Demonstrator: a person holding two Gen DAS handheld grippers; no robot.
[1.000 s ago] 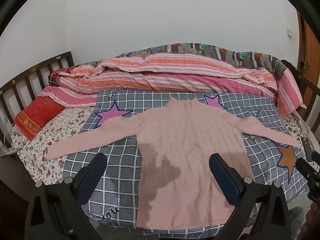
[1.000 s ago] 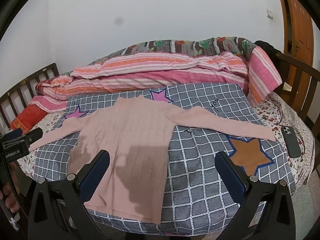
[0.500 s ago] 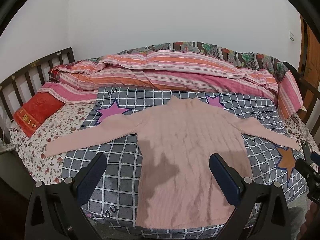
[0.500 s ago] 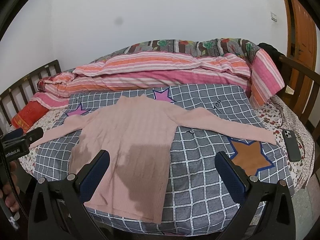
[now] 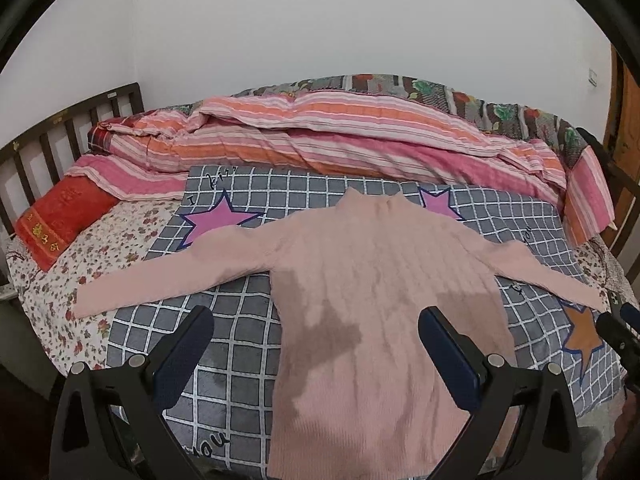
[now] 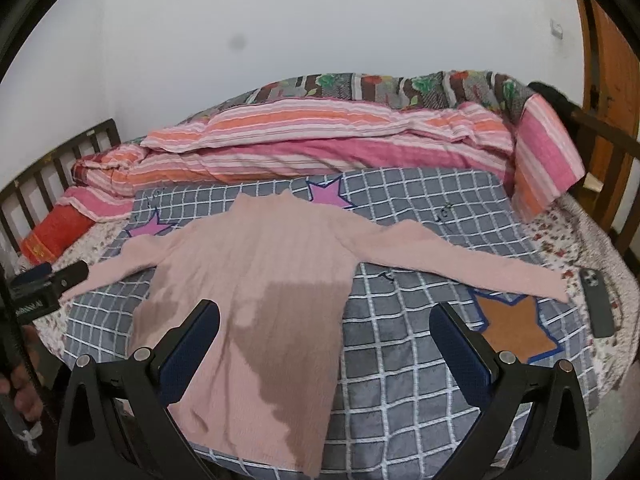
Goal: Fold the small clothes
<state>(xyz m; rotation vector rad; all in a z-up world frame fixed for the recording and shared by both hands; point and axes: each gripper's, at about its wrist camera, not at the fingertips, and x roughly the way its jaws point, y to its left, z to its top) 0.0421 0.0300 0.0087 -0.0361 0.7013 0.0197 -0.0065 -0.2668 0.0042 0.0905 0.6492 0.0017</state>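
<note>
- Pink ribbed sweater (image 5: 384, 280) lay flat and face-up on the grey checked blanket (image 5: 240, 344), collar toward the far wall, hem at the near edge of the bed.
- Both sleeves stretched out sideways; left cuff reached past the blanket onto the floral sheet (image 5: 60, 280), right cuff ended above an orange star patch (image 6: 516, 332).
- Darker shadow patches crossed the lower half of the sweater.
- Left gripper (image 5: 316, 344) hovered above the near hem, fingers (image 5: 184, 352) spread wide, holding nothing, clear of the fabric.
- Right gripper (image 6: 324, 344) hung over the sweater's right side and the bare blanket, fingers (image 6: 460, 356) likewise spread wide and empty.
- Striped pink and orange quilt (image 5: 340, 140) sat bunched along the far side of the bed, against the wall.
- Red pillow (image 5: 60, 220) rested beside the dark wooden bed rail (image 5: 52, 132).
- Dark phone (image 6: 598, 304) lay on the sheet near the right cuff, apart from it.
</note>
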